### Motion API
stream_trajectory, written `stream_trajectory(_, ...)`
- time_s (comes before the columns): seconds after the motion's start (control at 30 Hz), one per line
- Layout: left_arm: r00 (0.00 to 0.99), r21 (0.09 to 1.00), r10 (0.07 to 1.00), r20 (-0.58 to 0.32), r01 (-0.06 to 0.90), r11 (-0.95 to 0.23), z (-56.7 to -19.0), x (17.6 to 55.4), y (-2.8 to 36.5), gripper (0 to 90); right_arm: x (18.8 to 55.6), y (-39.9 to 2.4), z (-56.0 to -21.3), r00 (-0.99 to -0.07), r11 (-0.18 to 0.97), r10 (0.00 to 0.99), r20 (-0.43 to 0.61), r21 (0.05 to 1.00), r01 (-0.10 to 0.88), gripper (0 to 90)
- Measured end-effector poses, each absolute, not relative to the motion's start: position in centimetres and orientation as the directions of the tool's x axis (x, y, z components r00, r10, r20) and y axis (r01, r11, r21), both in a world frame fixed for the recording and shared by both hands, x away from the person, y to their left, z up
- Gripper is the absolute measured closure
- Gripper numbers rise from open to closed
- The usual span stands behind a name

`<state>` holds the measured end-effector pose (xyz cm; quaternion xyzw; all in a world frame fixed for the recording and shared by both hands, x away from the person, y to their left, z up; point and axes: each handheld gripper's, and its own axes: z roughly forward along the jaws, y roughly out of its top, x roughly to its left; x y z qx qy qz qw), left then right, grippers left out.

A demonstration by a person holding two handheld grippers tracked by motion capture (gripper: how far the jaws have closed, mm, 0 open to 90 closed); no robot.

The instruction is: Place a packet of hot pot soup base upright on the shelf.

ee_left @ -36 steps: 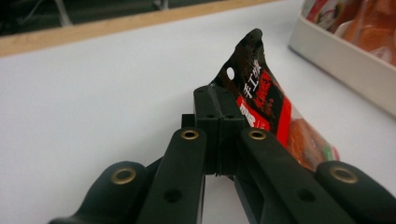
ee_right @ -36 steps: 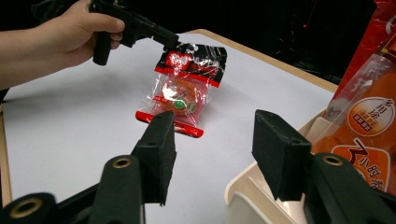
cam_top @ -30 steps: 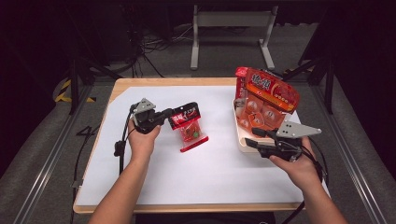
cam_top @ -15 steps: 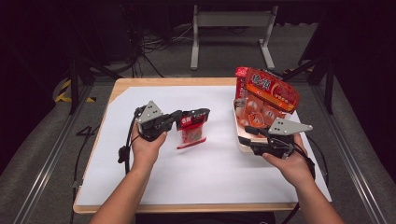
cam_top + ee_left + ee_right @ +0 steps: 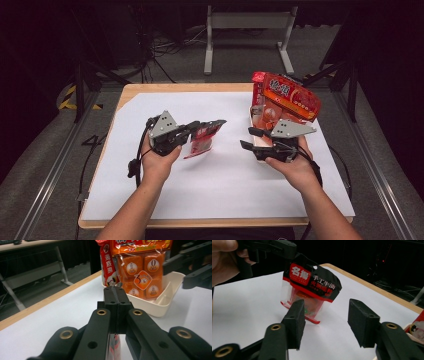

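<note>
Progress looked about halfway: the left claw was clamped on the top edge of a small red-and-black sauce packet, which hung clear of the desk between both hands, well short of the cream tray with the big orange snack bag. The right claw, empty, had just been opening and faced the packet. Against a second earlier, the packet sat higher and nearer the tray.

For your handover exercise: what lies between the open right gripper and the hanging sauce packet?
Nothing: in the high view only bare white table cover separates the right gripper from the packet, which the left gripper holds.
</note>
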<state>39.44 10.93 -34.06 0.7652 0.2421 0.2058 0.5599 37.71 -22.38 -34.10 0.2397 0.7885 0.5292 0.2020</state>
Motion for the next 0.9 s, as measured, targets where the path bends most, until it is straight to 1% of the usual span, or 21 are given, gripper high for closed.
stream_trajectory(0.17, 0.817, 0.958, 0.573, 0.061, 0.114, -0.265, -33.3, 38.6, 10.7, 90.0, 38.5, -21.6, -34.2, -0.798, 0.313, 0.599, -0.069, 0.937, 0.154, 37.9)
stream_trajectory(0.37, 0.846, 0.963, 0.529, 0.071, 0.080, -0.258, -32.1, 37.1, 10.2, 90.0, 39.4, -21.0, -34.5, -0.799, 0.304, 0.598, -0.058, 0.939, 0.159, 32.5)
stream_trajectory(0.5, 0.863, 0.965, 0.497, 0.086, 0.051, -0.256, -31.4, 36.1, 9.7, 90.0, 39.5, -21.0, -34.7, -0.815, 0.291, 0.578, -0.037, 0.943, 0.164, 32.2)
stream_trajectory(0.63, 0.884, 0.967, 0.461, 0.082, 0.040, -0.250, -31.0, 35.4, 9.3, 90.0, 39.5, -20.9, -34.7, -0.837, 0.288, 0.546, -0.027, 0.945, 0.157, 33.3)
stream_trajectory(0.73, 0.893, 0.968, 0.441, 0.082, 0.033, -0.248, -30.8, 35.1, 9.1, 90.0, 39.4, -20.7, -34.7, -0.870, 0.284, 0.492, -0.015, 0.948, 0.144, 33.9)
stream_trajectory(0.77, 0.897, 0.969, 0.434, 0.083, 0.030, -0.246, -30.8, 35.0, 9.0, 90.0, 39.4, -20.7, -34.7, -0.870, 0.284, 0.492, -0.015, 0.948, 0.144, 33.9)
stream_trajectory(0.83, 0.903, 0.967, 0.419, 0.090, 0.021, -0.253, -30.6, 34.7, 8.8, 90.0, 39.3, -20.4, -34.8, -0.898, 0.286, 0.440, -0.007, 0.949, 0.133, 33.7)
stream_trajectory(0.9, 0.910, 0.967, 0.405, 0.090, 0.017, -0.253, -30.6, 34.5, 8.6, 90.0, 39.2, -20.3, -34.8, -0.902, 0.287, 0.431, -0.007, 0.949, 0.130, 33.8)
